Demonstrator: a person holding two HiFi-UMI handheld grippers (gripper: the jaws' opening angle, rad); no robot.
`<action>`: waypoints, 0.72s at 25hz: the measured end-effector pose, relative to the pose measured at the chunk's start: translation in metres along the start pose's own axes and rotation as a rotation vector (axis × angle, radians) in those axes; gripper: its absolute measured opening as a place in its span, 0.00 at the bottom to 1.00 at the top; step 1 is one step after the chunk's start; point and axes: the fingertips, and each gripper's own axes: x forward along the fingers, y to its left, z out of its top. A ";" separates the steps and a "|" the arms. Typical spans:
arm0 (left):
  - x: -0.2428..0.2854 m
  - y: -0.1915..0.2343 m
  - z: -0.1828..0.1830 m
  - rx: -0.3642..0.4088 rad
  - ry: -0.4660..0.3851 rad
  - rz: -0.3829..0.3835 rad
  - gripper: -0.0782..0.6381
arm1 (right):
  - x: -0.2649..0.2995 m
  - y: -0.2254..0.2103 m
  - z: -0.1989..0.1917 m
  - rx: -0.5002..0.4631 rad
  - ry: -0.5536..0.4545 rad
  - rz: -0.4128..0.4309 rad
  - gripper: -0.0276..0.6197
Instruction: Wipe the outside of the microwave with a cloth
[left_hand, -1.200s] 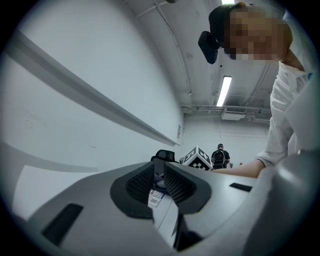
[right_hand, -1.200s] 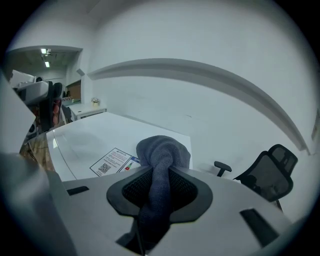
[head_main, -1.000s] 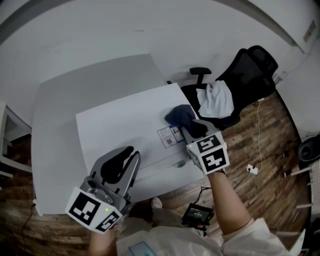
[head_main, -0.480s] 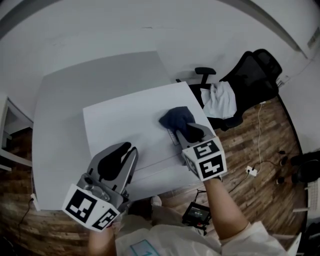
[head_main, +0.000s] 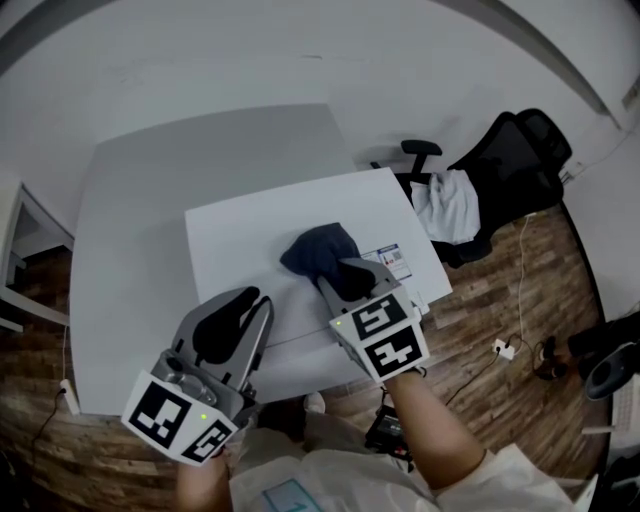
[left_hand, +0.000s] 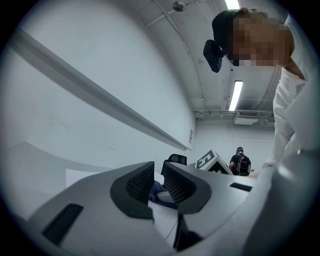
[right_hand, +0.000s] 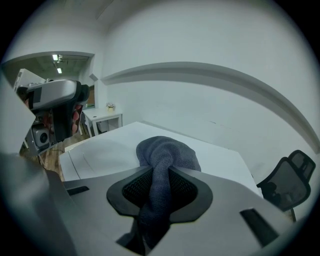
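Microwave (head_main: 250, 240), white, seen from above on a grey desk (head_main: 130, 250), with a printed label (head_main: 390, 258) near the right edge of its top. A dark blue cloth (head_main: 318, 252) lies bunched on the top panel, right of centre. The right claw (head_main: 335, 275) is clamped on a twisted fold of this cloth; in the right gripper view the fold (right_hand: 165, 150) passes between the two ribbed pads of the claw (right_hand: 160, 187), and the free part rests on the white top (right_hand: 110, 150). The left claw (head_main: 258, 302) hovers over the front left part of the appliance, apart from the cloth; the left gripper view shows its jaws (left_hand: 157, 175) narrowly parted with nothing gripped. A black office chair (head_main: 510, 170) with a white garment (head_main: 445, 205) draped on it stands beside the desk on the wooden floor (head_main: 520, 320).
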 end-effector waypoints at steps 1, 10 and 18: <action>-0.002 0.003 0.001 -0.001 -0.002 0.007 0.18 | 0.003 0.007 0.003 -0.010 0.002 0.011 0.19; -0.023 0.029 0.012 -0.003 -0.022 0.057 0.18 | 0.026 0.073 0.032 -0.092 0.016 0.121 0.20; -0.029 0.047 0.019 -0.008 -0.030 0.075 0.18 | 0.038 0.123 0.055 -0.165 0.015 0.224 0.20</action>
